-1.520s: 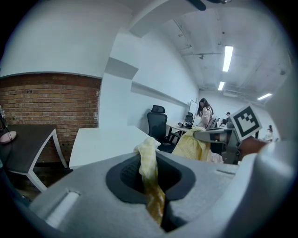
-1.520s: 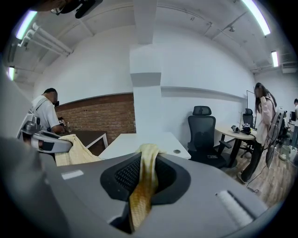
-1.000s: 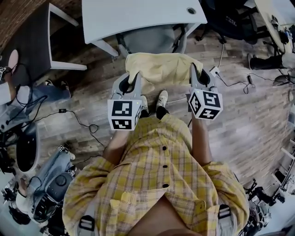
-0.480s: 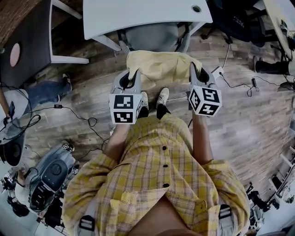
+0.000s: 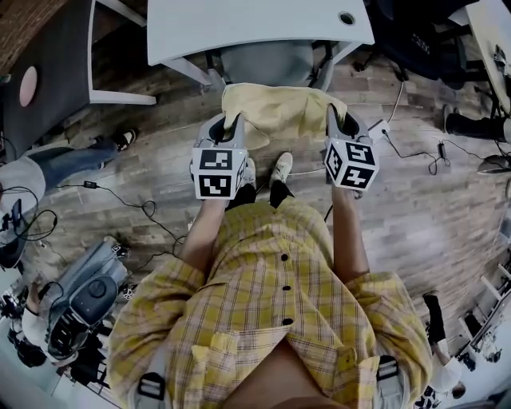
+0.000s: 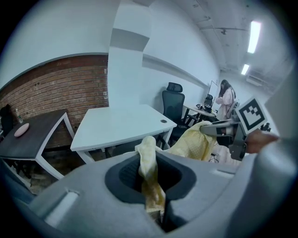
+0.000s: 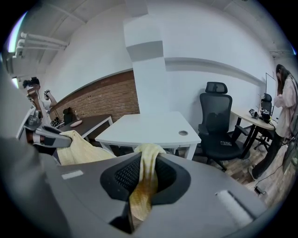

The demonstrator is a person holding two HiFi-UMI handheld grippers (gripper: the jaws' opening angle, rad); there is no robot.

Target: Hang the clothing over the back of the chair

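The yellow garment (image 5: 279,112) is held up between the two hands, just in front of the person and on the near side of the grey chair (image 5: 267,62), which stands pushed in at the white table (image 5: 239,24). The left hand-held gripper (image 5: 236,129) pinches the garment's left edge and the right hand-held gripper (image 5: 330,120) pinches its right edge. In each gripper view a twisted strip of the cloth runs down into the narrow gap between the jaws. The right jaws are clamped firmly on it. The left jaws are opening a little, but the cloth is between them and the pads seem to press on it.

The relation that matters is this one: the long axis of the garment runs left to right, from one hand-held gripper to the other, parallel to the chair back, and the chair back lies directly beyond it, on the far side. Both hands are about equally near to the chair — neither one leads. In the head view the far edge of the cloth overlaps the near rim of the chair, but I cannot tell if it already touches the backrest.

The garment is pale yellow, soft and thin, and it sags loosely in the middle between the two grips, with folds at both pinched corners.
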